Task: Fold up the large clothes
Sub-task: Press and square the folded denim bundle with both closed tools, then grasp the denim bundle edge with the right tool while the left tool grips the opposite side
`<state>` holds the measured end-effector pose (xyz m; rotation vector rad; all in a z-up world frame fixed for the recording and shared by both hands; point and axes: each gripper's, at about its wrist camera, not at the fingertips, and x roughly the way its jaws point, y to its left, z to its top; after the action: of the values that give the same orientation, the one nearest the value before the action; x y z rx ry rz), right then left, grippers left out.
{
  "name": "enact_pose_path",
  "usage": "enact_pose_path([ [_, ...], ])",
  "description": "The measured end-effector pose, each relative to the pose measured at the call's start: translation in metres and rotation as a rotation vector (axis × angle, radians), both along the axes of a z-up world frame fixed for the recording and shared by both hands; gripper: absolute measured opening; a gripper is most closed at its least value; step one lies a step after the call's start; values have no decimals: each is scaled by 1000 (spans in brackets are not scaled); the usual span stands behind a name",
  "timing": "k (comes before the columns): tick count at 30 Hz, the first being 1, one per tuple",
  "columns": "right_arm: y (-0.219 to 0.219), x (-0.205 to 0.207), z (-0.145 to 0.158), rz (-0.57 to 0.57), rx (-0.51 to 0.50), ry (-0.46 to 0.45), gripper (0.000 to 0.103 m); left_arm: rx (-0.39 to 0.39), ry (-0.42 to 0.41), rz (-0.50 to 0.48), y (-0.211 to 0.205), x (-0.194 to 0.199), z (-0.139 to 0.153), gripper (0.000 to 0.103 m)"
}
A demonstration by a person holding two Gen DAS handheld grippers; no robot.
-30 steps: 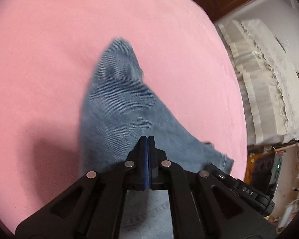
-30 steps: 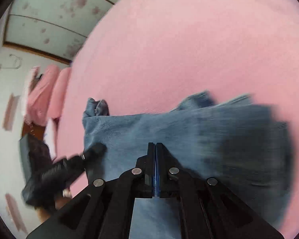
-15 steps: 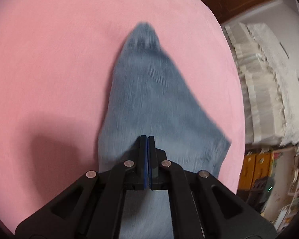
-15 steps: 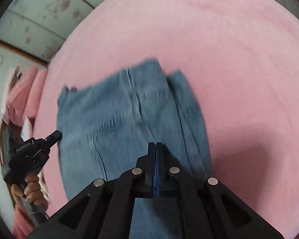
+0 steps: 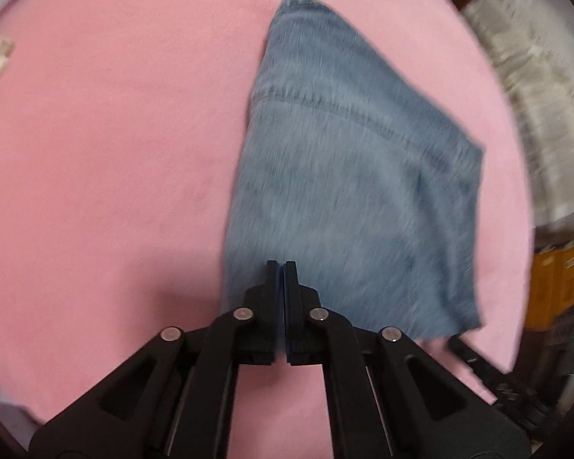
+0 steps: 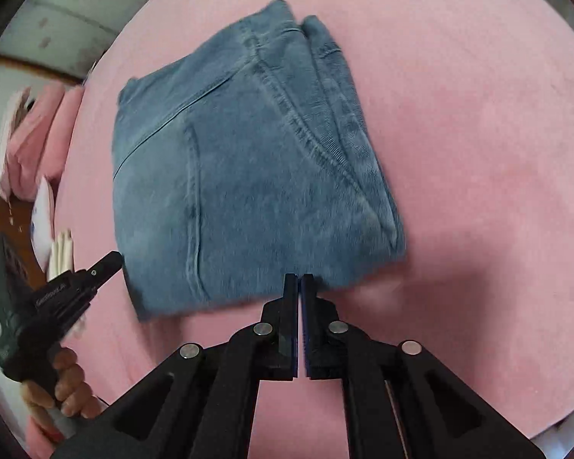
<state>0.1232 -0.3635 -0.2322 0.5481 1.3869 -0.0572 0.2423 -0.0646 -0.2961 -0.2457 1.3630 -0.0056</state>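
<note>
While the folded jeans (image 6: pixel 248 168) lie on the pink bedspread (image 6: pixel 478 134) just ahead of both your grippers, long side running away from you, your right gripper (image 6: pixel 299 279) is just parting and empty, and your left gripper (image 5: pixel 281 266) is shut on nothing.

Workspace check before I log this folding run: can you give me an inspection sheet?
Surface: pink cover, smooth.
Job's things: jeans folded into a compact stack, lying flat.
Clutter: nothing seen on the cover.
Grippers: left gripper shut, empty, over the jeans' near edge; right gripper with a thin slit, opening, nothing between its jaws.
Cables: nothing seen.
Surroundings: pink bedding beyond one edge, white lace fabric beyond another; the rest blurred.
</note>
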Motion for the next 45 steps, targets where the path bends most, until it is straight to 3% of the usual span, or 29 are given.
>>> enact_pose_path([
  [3, 0, -15, 15, 37, -23, 22, 5, 45, -4, -30, -13, -18, 14, 1],
  [6, 3, -22, 35, 79, -20, 17, 9, 31, 21, -65, -27, -27, 26, 2],
  [8, -2, -26, 50, 108, -24, 6, 21, 28, 31, -86, -39, -36, 36, 5],
  [10, 0, -25, 67, 133, -22, -28, 43, 37, 22, -104, -41, -44, 47, 10],
  [11, -3, -26, 78, 145, -23, -45, 45, 42, 19, -106, -43, -46, 51, 12],
  [12, -3, -27, 86, 163, -33, -59, 46, 46, 12, -101, -46, -49, 56, 20],
  [13, -5, -29, 93, 178, -46, -68, 47, 37, 7, -93, -48, -49, 60, 36],
  [15, -6, -30, 106, 205, -76, -90, 52, 20, -5, -83, -53, -51, 67, 57],
  [16, -9, -33, 114, 211, -81, -100, 57, 15, -18, -82, -52, -52, 72, 59],
  [19, -8, -30, 125, 217, -71, -129, 70, 31, -27, -113, -55, -52, 77, 59],
  [26, -14, -27, 134, 212, -66, -135, 79, 58, -73, -163, -60, -47, 93, 59],
  [31, -20, -23, 133, 196, -27, -134, 81, 32, -64, -146, -57, -41, 93, 60],
  [37, -27, -20, 126, 188, -32, -112, 87, 2, -28, -141, -52, -34, 80, 60],
  [45, -64, -2, 91, 107, 1, -40, 90, 41, 86, -116, -35, -7, 42, 60],
])
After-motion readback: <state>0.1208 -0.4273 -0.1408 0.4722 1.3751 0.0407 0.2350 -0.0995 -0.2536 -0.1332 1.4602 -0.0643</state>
